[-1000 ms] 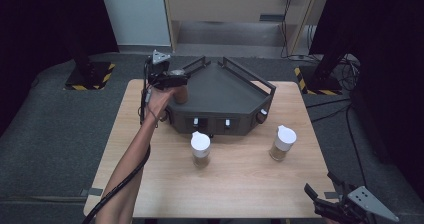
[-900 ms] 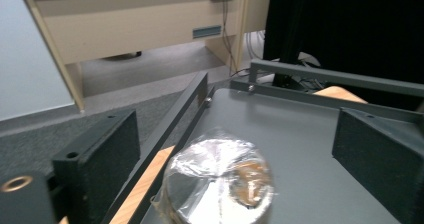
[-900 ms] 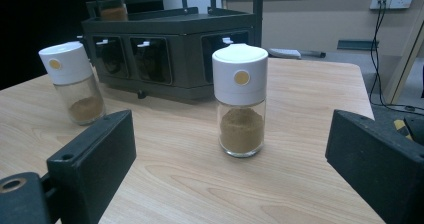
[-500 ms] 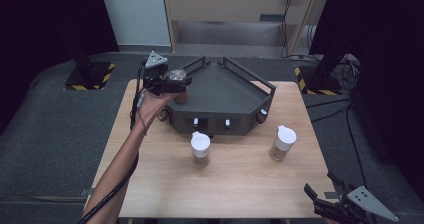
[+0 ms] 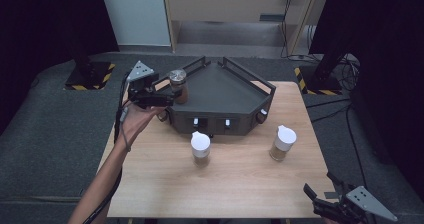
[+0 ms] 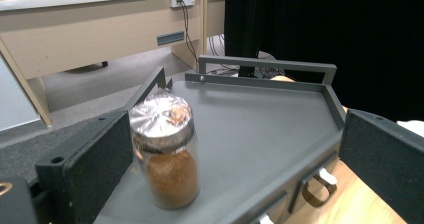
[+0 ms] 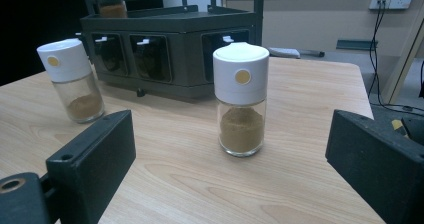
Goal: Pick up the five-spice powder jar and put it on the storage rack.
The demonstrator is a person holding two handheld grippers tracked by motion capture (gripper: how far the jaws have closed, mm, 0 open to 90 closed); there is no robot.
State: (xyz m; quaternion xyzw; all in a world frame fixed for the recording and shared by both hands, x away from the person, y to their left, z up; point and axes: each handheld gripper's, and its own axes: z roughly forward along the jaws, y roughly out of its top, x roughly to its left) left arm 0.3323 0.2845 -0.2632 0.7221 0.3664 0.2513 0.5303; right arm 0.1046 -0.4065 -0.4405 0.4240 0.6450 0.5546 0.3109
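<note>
A dark rack (image 5: pixel 235 91) was seen at the far middle of the tabletop (image 5: pixel 240 184). A silver-lidded jar (image 5: pixel 178 85) of brown powder was stood upright on the rack's top, at its left end. The left tongs (image 5: pixel 167 98) were held at that left end, just beside the jar. In the left gripper view the jar (image 6: pixel 165 151) was seen between the two wide-spread jaws, close to the left jaw, with no pad pressed on it. The jaws had just been opening, and the jar was left free on the rack (image 6: pixel 260 129).

The right tongs (image 5: pixel 330 196) were held low at the near right edge of the tabletop, jaws wide apart, nothing gripped. In the right gripper view a white-capped shaker (image 7: pixel 241 99) was seen upright on the tabletop (image 7: pixel 200 184) ahead of the open jaws, well clear of both. A second white-capped shaker (image 7: pixel 71 79) was stood to its left, near the rack's (image 7: pixel 170 39) front. In the high view both shakers (image 5: pixel 200 148) (image 5: pixel 283 142) were seen on the near side of the rack, well apart from each other.
</note>
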